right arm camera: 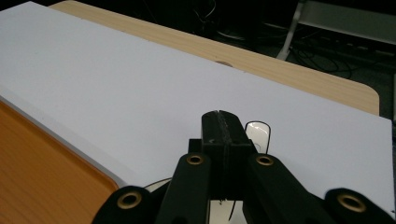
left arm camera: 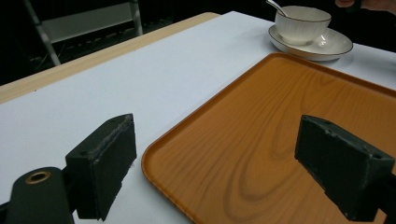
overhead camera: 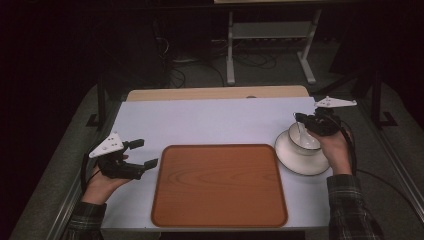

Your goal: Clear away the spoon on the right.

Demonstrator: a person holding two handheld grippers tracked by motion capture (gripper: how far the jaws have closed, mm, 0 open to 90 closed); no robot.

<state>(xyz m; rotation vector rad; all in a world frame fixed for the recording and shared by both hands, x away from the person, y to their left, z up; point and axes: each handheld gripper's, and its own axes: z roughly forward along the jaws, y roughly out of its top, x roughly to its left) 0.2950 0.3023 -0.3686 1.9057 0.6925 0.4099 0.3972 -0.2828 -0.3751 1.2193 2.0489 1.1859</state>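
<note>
A white bowl [overhead camera: 305, 141] stands on a white saucer [overhead camera: 299, 162] at the table's right, with a spoon [overhead camera: 300, 131] leaning in it. My right gripper [overhead camera: 300, 119] hangs over the bowl's far rim. In the right gripper view its jaws [right arm camera: 224, 125] are pressed together on the spoon's handle, and the spoon's end [right arm camera: 258, 134] pokes out just past the tips. My left gripper [overhead camera: 145, 153] rests at the table's left beside the wooden tray [overhead camera: 220, 200], open and holding nothing. The left gripper view has the gripper [left arm camera: 210, 172] over the tray's corner [left arm camera: 154, 163], with the bowl [left arm camera: 301, 25], saucer [left arm camera: 334, 46] and spoon [left arm camera: 275, 5] beyond.
The tray lies bare in the middle of the white table top [overhead camera: 200, 120]. A strip of light wood [overhead camera: 215, 93] runs along the far edge. Behind the table stand a metal frame [overhead camera: 270, 45] and cables on the floor.
</note>
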